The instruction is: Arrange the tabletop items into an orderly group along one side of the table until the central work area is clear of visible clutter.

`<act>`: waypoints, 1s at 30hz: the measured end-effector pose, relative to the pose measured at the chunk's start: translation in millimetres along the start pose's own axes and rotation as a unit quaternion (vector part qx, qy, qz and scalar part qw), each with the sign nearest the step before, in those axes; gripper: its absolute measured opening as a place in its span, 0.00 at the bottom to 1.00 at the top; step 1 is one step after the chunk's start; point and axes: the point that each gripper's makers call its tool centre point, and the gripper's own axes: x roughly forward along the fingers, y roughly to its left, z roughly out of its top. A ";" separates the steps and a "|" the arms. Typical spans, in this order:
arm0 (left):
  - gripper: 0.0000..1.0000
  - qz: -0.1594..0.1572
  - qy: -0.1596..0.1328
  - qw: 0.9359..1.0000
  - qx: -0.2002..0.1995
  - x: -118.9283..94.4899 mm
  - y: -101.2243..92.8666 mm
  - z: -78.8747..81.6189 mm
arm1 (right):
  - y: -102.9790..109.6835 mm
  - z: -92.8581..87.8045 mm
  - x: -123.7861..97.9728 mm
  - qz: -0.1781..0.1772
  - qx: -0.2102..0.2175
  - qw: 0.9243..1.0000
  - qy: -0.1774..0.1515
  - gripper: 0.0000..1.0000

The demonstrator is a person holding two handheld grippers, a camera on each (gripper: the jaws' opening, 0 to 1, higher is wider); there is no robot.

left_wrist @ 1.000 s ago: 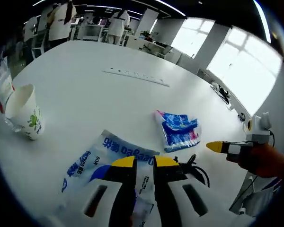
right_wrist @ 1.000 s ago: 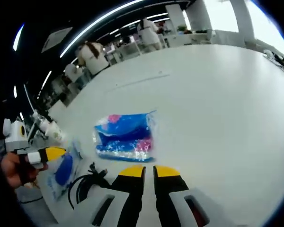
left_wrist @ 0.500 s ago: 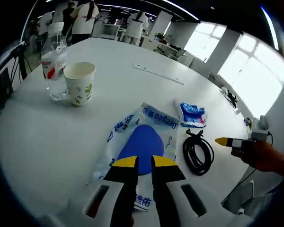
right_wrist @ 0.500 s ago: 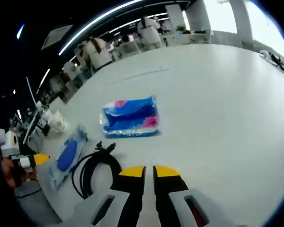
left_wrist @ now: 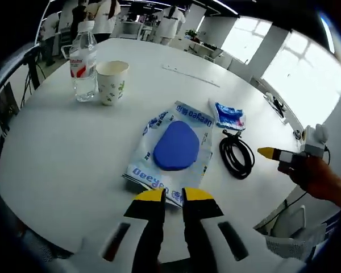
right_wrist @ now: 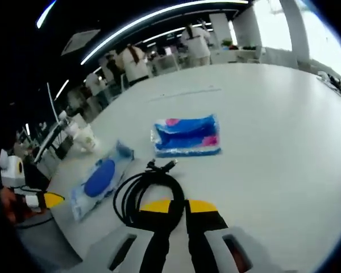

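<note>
The left gripper (left_wrist: 174,196) is closed and holds nothing; the blue bag (left_wrist: 171,145) lies just ahead. The right gripper (right_wrist: 178,206) is closed too, the black cable (right_wrist: 146,191) right before it, a tissue pack (right_wrist: 188,135) farther on

Print on the water bottle (left_wrist: 83,60) label and the paper cup (left_wrist: 112,83) by the table's far left edge is too small to read. The right gripper's own jaws cover the near loop of the black cable (right_wrist: 146,194).
</note>
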 end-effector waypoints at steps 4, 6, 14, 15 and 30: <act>0.11 0.003 0.012 1.000 -0.009 -2.7 4.4 -9.1 | 19.4 -3.2 -2.0 0.017 -0.013 1.000 -0.006 0.07; 0.10 0.001 0.016 1.000 -0.009 -2.9 4.5 -11.2 | 27.1 -2.6 -4.0 0.022 -0.010 1.000 -0.012 0.09; 0.11 -0.006 0.022 0.999 -0.022 -4.2 8.8 -14.6 | 48.4 -9.5 -4.4 0.032 -0.010 0.999 -0.011 0.10; 0.11 -0.008 0.022 0.999 -0.023 -4.0 9.5 -15.0 | 51.2 -9.3 -5.3 0.033 -0.011 0.999 -0.012 0.11; 0.20 -0.036 0.039 0.993 -0.102 8.4 10.6 -23.4 | 70.8 -14.1 -11.4 0.035 -0.015 0.999 -0.018 0.12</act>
